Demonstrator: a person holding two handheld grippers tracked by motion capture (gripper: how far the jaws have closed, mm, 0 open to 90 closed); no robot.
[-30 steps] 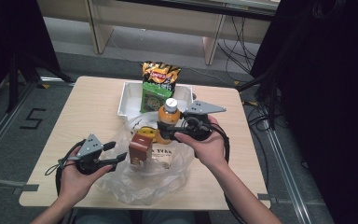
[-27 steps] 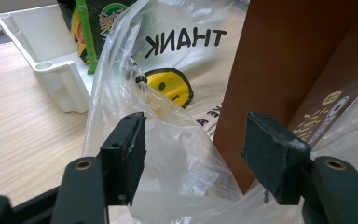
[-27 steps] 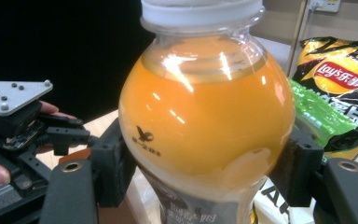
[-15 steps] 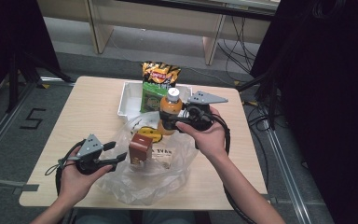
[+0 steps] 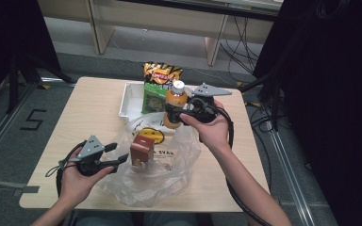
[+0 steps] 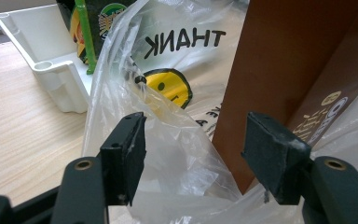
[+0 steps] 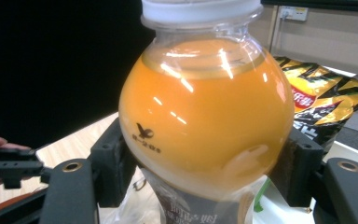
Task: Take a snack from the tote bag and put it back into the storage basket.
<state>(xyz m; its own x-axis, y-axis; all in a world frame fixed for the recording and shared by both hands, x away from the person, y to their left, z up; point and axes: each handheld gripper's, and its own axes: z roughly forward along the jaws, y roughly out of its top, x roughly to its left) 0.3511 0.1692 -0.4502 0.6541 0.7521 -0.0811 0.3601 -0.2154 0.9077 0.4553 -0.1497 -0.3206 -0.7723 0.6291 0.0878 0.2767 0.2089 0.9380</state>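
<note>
Right gripper clamped on orange juice bottle, lifted at 12 o'clock above plastic bag, probably bound for white tray. Left gripper gaping at bag's 9 o'clock edge, pads apparently off the film, beside 1 brown carton.

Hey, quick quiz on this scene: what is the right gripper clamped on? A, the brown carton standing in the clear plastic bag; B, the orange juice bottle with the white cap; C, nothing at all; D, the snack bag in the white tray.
B: the right gripper has its black jaws pressed against both sides of the orange juice bottle with the white cap, holding it lifted above the clear plastic bag.
</note>
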